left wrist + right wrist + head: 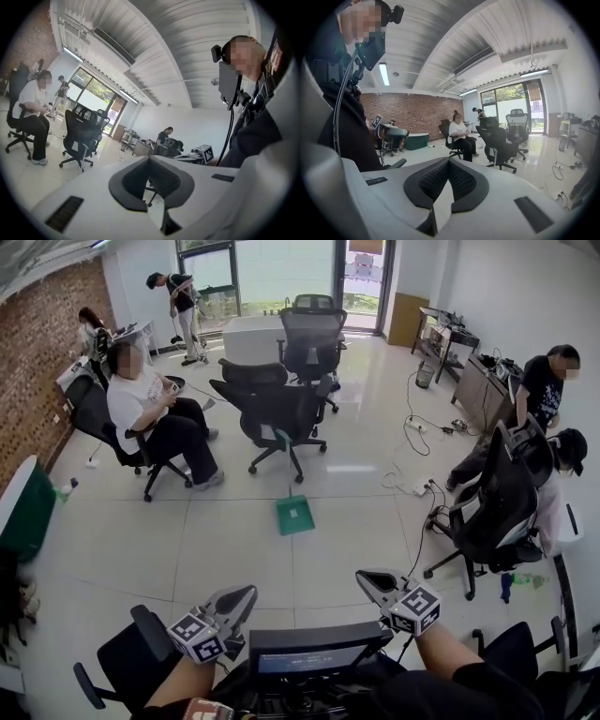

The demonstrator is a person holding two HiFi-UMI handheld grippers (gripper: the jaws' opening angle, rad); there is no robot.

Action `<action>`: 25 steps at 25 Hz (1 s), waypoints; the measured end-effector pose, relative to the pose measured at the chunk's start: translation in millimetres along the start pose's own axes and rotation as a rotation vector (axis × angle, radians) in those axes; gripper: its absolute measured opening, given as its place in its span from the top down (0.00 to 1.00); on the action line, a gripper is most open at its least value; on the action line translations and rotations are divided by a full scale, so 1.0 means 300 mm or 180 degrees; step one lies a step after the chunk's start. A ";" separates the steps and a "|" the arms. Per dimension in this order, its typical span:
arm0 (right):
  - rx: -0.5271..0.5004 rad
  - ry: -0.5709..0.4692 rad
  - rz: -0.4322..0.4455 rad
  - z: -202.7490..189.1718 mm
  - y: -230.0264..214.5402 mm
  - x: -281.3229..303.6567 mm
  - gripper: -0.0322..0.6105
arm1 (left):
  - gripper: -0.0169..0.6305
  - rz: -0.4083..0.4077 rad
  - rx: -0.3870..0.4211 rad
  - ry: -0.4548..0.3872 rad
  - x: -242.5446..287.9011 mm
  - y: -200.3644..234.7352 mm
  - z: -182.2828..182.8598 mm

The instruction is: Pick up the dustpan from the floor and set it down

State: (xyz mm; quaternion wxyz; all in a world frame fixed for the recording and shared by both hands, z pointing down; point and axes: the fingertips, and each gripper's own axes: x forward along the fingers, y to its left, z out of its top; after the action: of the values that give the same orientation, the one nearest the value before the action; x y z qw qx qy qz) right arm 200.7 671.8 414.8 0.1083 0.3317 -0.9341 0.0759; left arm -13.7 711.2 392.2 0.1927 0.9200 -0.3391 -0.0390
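Left claw (249, 593) and right claw (362, 577), both clenched on nothing, hang well apart from the green dustpan (293, 515), lying mid-floor just in front of a black chair (281, 413). Best approach: step close, unclench one claw, grasp the handle squarely.

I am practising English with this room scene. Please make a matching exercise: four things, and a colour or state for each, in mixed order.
Things:
1 dustpan
2 right gripper
3 office chair behind the dustpan
4 left wall

Colour or state:
a black
b red brick
c green
d shut, empty

Pairs: 1-c, 2-d, 3-a, 4-b
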 end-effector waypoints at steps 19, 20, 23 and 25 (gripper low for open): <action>-0.0224 0.0054 -0.0127 0.079 0.036 0.089 0.94 | 0.96 0.0089 0.0003 -0.0154 -0.088 0.057 0.033; -0.0211 0.0065 -0.0131 0.074 0.032 0.086 0.94 | 0.96 0.0091 0.0001 -0.0159 -0.085 0.055 0.034; -0.0198 0.0062 -0.0127 0.071 0.026 0.083 0.94 | 0.96 0.0098 -0.0008 -0.0163 -0.077 0.046 0.037; -0.0186 0.0071 -0.0129 0.068 0.018 0.077 0.94 | 0.96 0.0101 -0.0011 -0.0162 -0.071 0.042 0.037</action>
State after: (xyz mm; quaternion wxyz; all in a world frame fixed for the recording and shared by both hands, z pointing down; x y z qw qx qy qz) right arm 176.7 657.8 400.4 0.1299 0.3465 -0.9277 0.0501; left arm -39.9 712.5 385.4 0.1861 0.9128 -0.3584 -0.0599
